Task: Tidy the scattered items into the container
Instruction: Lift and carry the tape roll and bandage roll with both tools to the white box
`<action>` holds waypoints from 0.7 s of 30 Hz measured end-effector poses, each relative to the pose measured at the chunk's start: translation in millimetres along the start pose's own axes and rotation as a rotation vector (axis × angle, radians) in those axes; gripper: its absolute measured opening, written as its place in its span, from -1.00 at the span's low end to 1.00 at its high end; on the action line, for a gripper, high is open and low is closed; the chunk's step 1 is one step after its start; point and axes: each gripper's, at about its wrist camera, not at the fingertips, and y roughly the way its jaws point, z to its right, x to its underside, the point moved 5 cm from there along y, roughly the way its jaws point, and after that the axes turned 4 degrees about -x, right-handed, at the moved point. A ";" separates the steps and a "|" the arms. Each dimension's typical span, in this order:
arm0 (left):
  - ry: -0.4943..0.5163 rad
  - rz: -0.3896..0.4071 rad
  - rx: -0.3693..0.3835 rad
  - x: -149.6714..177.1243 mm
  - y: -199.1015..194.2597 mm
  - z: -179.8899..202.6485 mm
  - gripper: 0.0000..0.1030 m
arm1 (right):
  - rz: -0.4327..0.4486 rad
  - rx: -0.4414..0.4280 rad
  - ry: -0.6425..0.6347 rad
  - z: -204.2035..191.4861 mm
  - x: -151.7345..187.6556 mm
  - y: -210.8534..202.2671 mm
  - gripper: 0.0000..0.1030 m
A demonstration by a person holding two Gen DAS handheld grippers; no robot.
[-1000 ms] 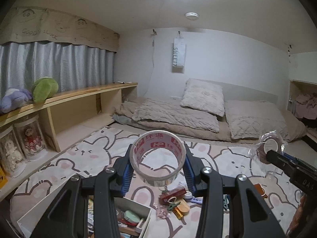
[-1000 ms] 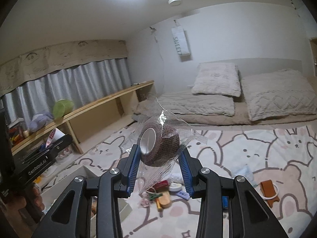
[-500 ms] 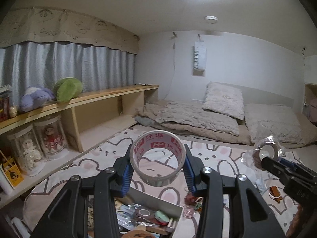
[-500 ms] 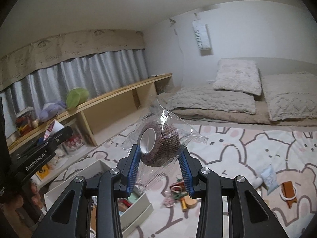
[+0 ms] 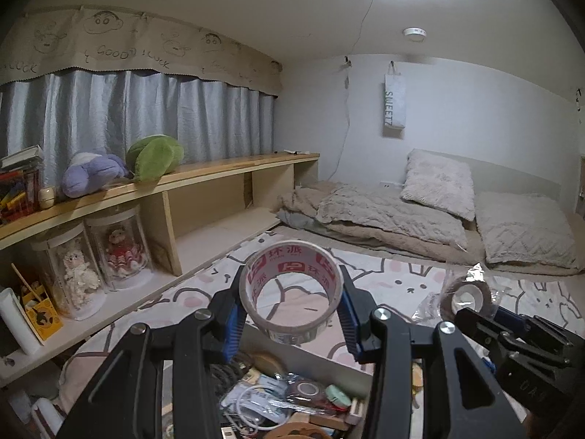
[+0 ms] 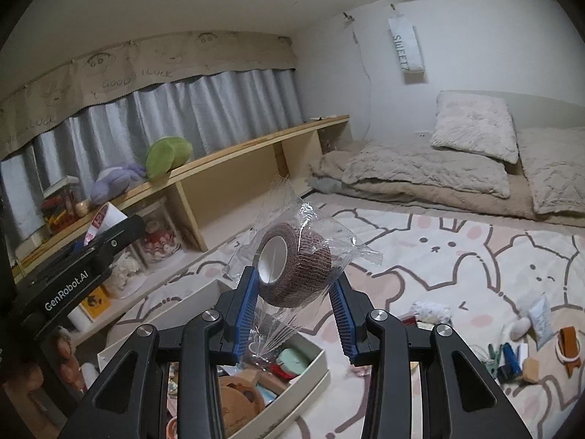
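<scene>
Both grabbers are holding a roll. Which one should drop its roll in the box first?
Probably left. The left hand-held gripper holds its tape roll right above the white box; the right hand-held gripper's wrapped brown roll looks beside the box, so it has farther to go.

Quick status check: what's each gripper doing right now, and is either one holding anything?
Left gripper: shut on the packing tape roll.
Right gripper: shut on the wrapped brown bandage roll.
</scene>
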 end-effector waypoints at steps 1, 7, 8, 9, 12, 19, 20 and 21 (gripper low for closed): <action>0.002 -0.002 -0.004 0.5 0.7 -2.9 -0.14 | -0.007 -0.003 -0.003 -2.9 2.0 3.2 -0.22; 0.019 -0.016 -0.017 5.9 5.6 -18.9 -0.14 | -0.051 -0.021 -0.018 -20.2 13.7 22.2 -0.22; 0.015 -0.019 -0.021 6.9 6.7 -22.3 -0.14 | -0.057 -0.025 -0.020 -22.6 15.3 24.7 -0.22; 0.012 -0.022 -0.026 7.5 7.6 -24.7 -0.14 | -0.064 -0.028 -0.023 -25.6 17.4 27.9 -0.22; -0.011 -0.027 -0.055 10.2 9.6 -35.7 -0.14 | -0.086 -0.039 -0.032 -33.1 24.7 36.2 -0.22; -0.039 -0.045 -0.105 16.1 13.9 -58.2 -0.14 | -0.148 -0.066 -0.041 -44.5 45.2 53.6 -0.22; -0.039 -0.048 -0.114 16.8 14.8 -60.1 -0.14 | -0.157 -0.068 -0.043 -45.6 48.7 55.4 -0.22; -0.037 -0.052 -0.129 17.8 16.2 -62.2 -0.14 | -0.167 -0.071 -0.045 -46.9 52.0 57.3 -0.22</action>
